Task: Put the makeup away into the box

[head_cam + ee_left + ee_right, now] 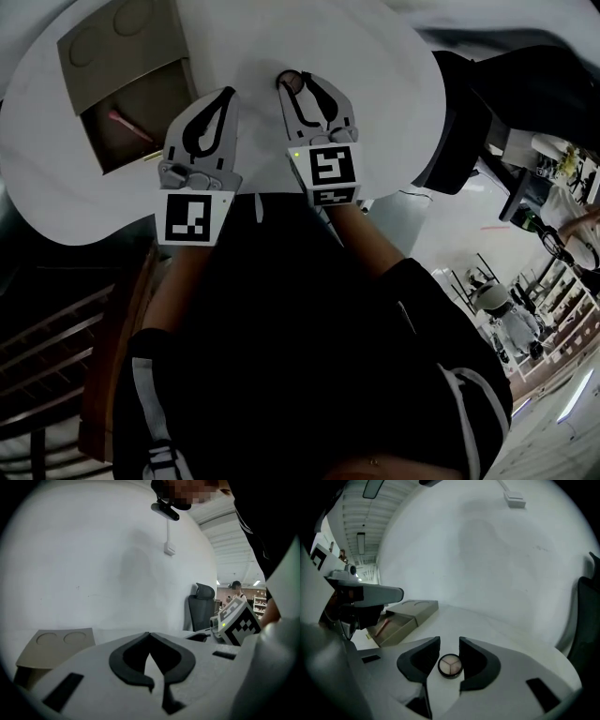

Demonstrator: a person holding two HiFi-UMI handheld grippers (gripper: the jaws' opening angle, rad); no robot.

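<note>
An open beige box [131, 131] lies on the white table [384, 112] at the far left, with a pink pencil [127, 122] inside. Its lid [58, 644] has two round hollows. A small round compact [450, 665] with three pale powder sections lies on the table. My right gripper [449, 641] is open, one jaw on each side of the compact, pads not pressing it. The head view has the compact [292, 82] at the tips of the right gripper [298, 81]. My left gripper [149, 634] is shut and empty, near the box [401, 620] in the head view [228, 92].
A black office chair [201, 607] stands past the table's right side. The table's curved near edge [281, 197] runs just below both grippers. A white wall [117, 564] rises behind the table.
</note>
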